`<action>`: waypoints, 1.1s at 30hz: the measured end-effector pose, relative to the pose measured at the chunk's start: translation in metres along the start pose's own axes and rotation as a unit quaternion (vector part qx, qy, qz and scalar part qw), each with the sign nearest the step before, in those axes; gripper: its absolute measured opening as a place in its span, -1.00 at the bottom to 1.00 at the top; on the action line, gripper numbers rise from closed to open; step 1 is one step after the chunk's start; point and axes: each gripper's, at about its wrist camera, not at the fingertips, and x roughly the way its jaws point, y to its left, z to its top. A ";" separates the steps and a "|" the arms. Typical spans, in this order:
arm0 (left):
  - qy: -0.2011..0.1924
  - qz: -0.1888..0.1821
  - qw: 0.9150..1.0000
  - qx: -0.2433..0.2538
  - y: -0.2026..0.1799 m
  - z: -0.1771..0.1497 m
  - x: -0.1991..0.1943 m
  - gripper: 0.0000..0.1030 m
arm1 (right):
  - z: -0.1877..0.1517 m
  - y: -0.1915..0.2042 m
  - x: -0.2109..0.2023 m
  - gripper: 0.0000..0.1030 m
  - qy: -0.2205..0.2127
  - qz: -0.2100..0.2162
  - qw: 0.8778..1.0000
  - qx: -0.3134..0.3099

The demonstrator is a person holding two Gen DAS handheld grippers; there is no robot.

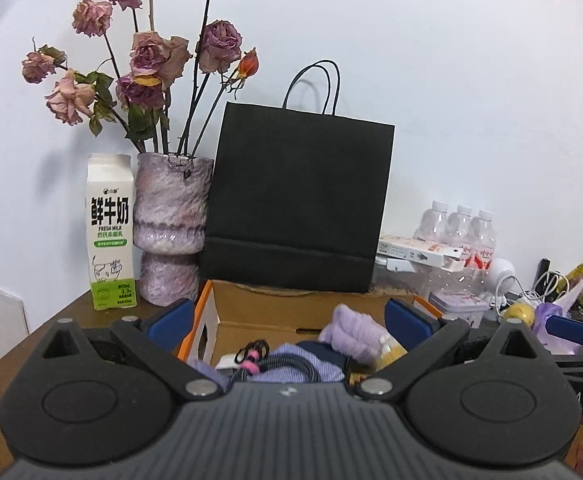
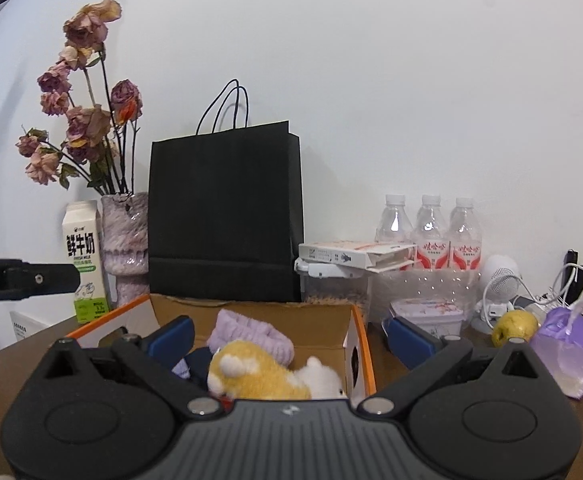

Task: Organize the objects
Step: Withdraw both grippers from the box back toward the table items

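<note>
- I am holding both claws wide apart and empty over the near edge of the cardboard box (image 2: 323, 322) on the table (image 1: 7, 368); the left claw (image 1: 287, 320) and right claw (image 2: 289, 334) are each gripping nothing
- The yellow plush toy (image 2: 259, 376) is lying in the box straight ahead of the right claw and just below it, its long axis running left to right across the gap between the blue fingertips (image 2: 171, 338)
- I am judging the right claw nearer to the plush; from the left wrist view only a sliver of it is showing, past the purple fluffy cloth (image 1: 351, 334)
- The left claw is sitting over the coiled black cable (image 1: 275, 364), which is lying on striped fabric at the box's near side
- A pear (image 2: 513, 326) and a purple bag (image 2: 567, 344) are waiting outside the box, to its right
</note>
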 end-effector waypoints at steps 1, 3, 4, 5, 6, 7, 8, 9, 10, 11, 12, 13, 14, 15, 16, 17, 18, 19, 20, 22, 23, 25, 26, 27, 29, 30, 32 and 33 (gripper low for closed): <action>0.001 0.002 1.000 0.001 0.001 -0.002 -0.004 1.00 | -0.002 0.001 -0.004 1.00 0.002 0.000 1.000 -0.001; 0.002 0.003 1.000 0.001 0.004 -0.006 -0.011 1.00 | -0.006 0.003 -0.011 1.00 0.005 0.000 1.000 -0.003; 0.004 0.002 1.000 0.002 0.005 -0.008 -0.014 1.00 | -0.008 0.004 -0.015 1.00 0.008 0.001 1.000 -0.005; 0.006 0.001 1.000 0.004 0.006 -0.010 -0.017 1.00 | -0.010 0.005 -0.019 1.00 0.010 0.001 1.000 -0.005; 0.009 0.000 1.000 0.005 0.007 -0.013 -0.020 1.00 | -0.012 0.007 -0.023 1.00 0.013 0.002 1.000 -0.006; 0.012 -0.001 1.000 0.006 0.008 -0.015 -0.024 1.00 | -0.015 0.008 -0.027 1.00 0.015 0.003 1.000 -0.006; 0.018 -0.003 1.000 0.008 0.010 -0.018 -0.027 1.00 | -0.017 0.010 -0.031 1.00 0.018 0.004 1.000 -0.006; 0.021 -0.005 1.000 0.009 0.010 -0.019 -0.030 1.00 | -0.019 0.011 -0.035 1.00 0.022 0.005 1.000 -0.006; 0.025 -0.006 1.000 0.010 0.011 -0.021 -0.033 1.00 | -0.022 0.014 -0.039 1.00 0.026 0.008 1.000 -0.007; 0.029 -0.007 0.999 0.011 0.013 -0.024 -0.037 1.00 | -0.024 0.016 -0.043 1.00 0.030 0.010 0.999 -0.007; 0.033 -0.009 0.999 0.014 0.014 -0.026 -0.040 1.00 | -0.026 0.018 -0.047 1.00 0.033 0.012 0.999 -0.008; 0.037 -0.009 0.999 0.016 0.015 -0.028 -0.044 1.00 | -0.028 0.021 -0.052 1.00 0.037 0.015 0.999 -0.009; 0.040 -0.010 0.999 0.018 0.016 -0.030 -0.048 1.00 | -0.031 0.024 -0.056 1.00 0.041 0.018 0.999 -0.010; 0.043 -0.011 0.999 0.020 0.017 -0.033 -0.052 1.00 | -0.033 0.027 -0.061 1.00 0.045 0.020 0.999 -0.011; 0.045 -0.012 0.999 0.022 0.018 -0.035 -0.056 1.00 | -0.035 0.030 -0.064 1.00 0.049 0.022 0.998 -0.012; 0.048 -0.013 0.998 0.024 0.020 -0.037 -0.060 1.00 | -0.038 0.033 -0.068 1.00 0.055 0.025 0.998 -0.015; 0.051 -0.014 0.998 0.025 0.022 -0.038 -0.064 1.00 | -0.040 0.036 -0.072 1.00 0.061 0.028 0.998 -0.019; 0.053 -0.015 0.998 0.025 0.023 -0.040 -0.068 1.00 | -0.043 0.040 -0.076 1.00 0.066 0.031 0.997 -0.024; 0.055 -0.018 0.998 0.024 0.025 -0.042 -0.072 1.00 | -0.045 0.043 -0.081 1.00 0.070 0.034 0.997 -0.027; 0.061 -0.022 0.998 0.022 0.030 -0.047 -0.080 1.00 | -0.049 0.049 -0.089 1.00 0.077 0.038 0.996 -0.033; 0.066 -0.022 0.997 0.022 0.032 -0.050 -0.084 1.00 | -0.051 0.051 -0.093 1.00 0.079 0.040 0.996 -0.035; 0.076 -0.023 0.997 0.021 0.037 -0.055 -0.090 1.00 | -0.054 0.054 -0.101 1.00 0.083 0.040 0.995 -0.035; 0.082 -0.023 0.996 0.021 0.040 -0.058 -0.094 1.00 | -0.055 0.054 -0.104 1.00 0.084 0.040 0.995 -0.033; 0.087 -0.022 0.996 0.020 0.042 -0.060 -0.097 1.00 | -0.056 0.055 -0.107 1.00 0.086 0.039 0.995 -0.031; 0.094 -0.021 0.995 0.020 0.048 -0.065 -0.103 1.00 | -0.059 0.057 -0.113 1.00 0.091 0.039 0.995 -0.030; 0.095 -0.020 0.995 0.021 0.050 -0.067 -0.107 1.00 | -0.061 0.059 -0.117 1.00 0.094 0.040 0.994 -0.030; 0.096 -0.015 0.995 0.023 0.054 -0.070 -0.114 1.00 | -0.065 0.064 -0.122 1.00 0.099 0.043 0.994 -0.034; 0.096 -0.012 0.995 0.023 0.057 -0.072 -0.118 1.00 | -0.067 0.068 -0.125 1.00 0.103 0.045 0.993 -0.038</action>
